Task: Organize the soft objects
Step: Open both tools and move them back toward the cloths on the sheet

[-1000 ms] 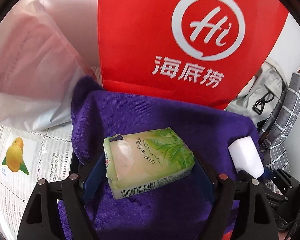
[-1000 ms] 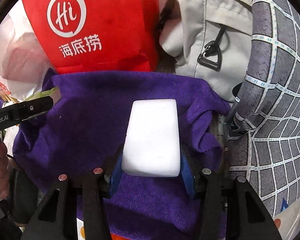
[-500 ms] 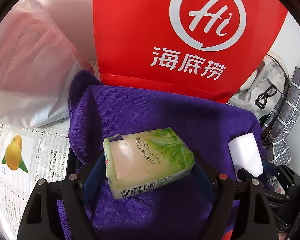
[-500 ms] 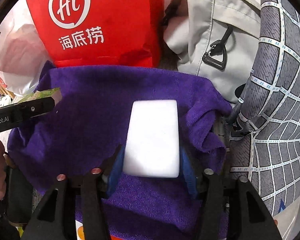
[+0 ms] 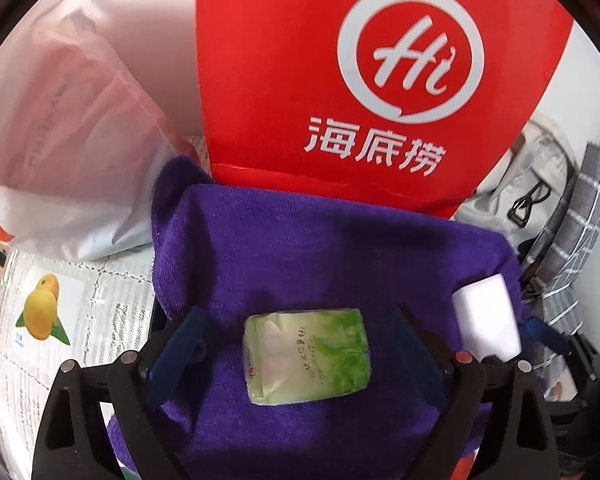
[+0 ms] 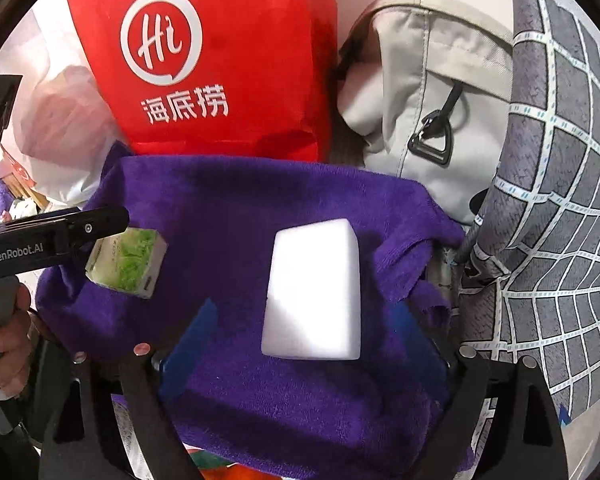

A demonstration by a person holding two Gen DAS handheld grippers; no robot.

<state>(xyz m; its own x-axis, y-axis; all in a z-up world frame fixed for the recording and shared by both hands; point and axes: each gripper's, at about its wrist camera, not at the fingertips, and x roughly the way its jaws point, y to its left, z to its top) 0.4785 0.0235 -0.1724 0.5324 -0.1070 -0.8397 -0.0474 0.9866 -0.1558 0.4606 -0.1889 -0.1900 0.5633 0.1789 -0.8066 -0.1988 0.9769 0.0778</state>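
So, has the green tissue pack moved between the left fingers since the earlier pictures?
Yes. The green tissue pack now lies free on the purple towel, clear of both opened fingers.

A table [image 5: 112, 284] under a white lace cloth printed with text and a yellow fruit picture [image 5: 42, 308] carries everything. A purple towel [image 5: 324, 248] is spread over its middle, with a green tissue pack [image 5: 306, 358] and a white sponge [image 6: 314, 292] on it, well apart from each other. Behind the towel stands a red bag [image 5: 360, 80], touching its far edge. A white plastic bag [image 5: 60, 152] lies to the left of the red bag, a grey bag [image 6: 424, 92] to the right, and a checked grey cloth [image 6: 556, 200] at the far right.
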